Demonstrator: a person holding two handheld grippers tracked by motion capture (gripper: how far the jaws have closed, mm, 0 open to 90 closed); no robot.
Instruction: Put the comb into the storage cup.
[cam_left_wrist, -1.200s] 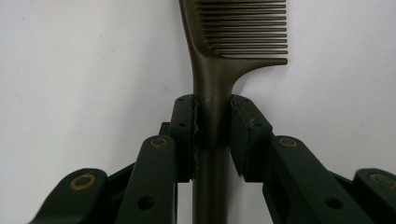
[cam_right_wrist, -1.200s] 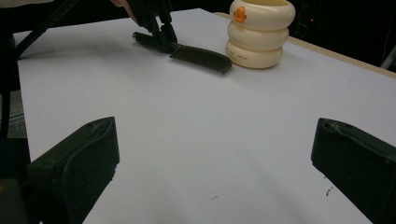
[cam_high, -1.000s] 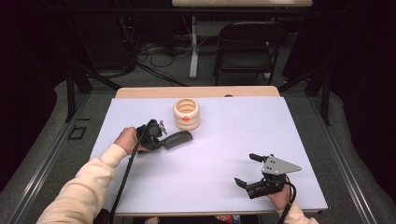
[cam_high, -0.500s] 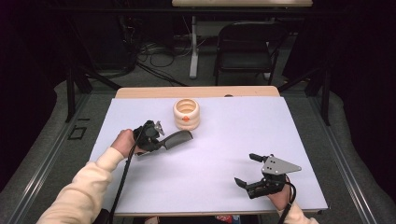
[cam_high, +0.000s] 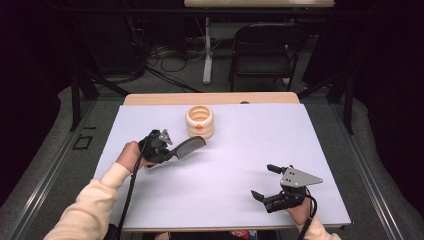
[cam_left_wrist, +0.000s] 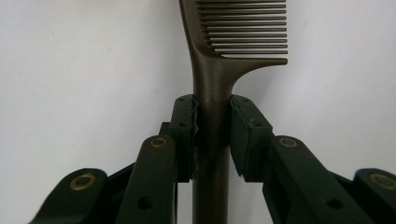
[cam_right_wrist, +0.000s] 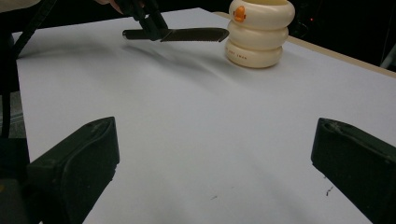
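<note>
While the right gripper (cam_high: 269, 187) sits at the near edge of the table (cam_high: 320, 150), well away from the cream ringed holder (cam_high: 199, 121) and on its right-hand side, its jaws stand wide apart with nothing between them; in the right gripper view they frame bare white tabletop, with the holder far off beyond them.

Closer to the holder, the left gripper (cam_high: 165, 149) has its jaws pressed onto the handle of a dark comb (cam_high: 189, 146). The left gripper view makes the hold plain: the two pads pinch the comb (cam_left_wrist: 211, 107) on either side of the handle just below where the teeth begin.

Compared with a second ago, the comb has shifted only a little. It was already clamped then, lying out toward the holder's near left side, and since then the hand has carried it slightly nearer, with the toothed end now just short of the holder's base. In the right gripper view the comb (cam_right_wrist: 187, 34) runs level, its tip close beside the holder (cam_right_wrist: 259, 31); whether they touch I cannot tell.

My judgement is that the grasp is done and the carry is under way, the likely aim being to stand the comb in the holder's open top. For that the comb would need lifting and tipping upright.
</note>
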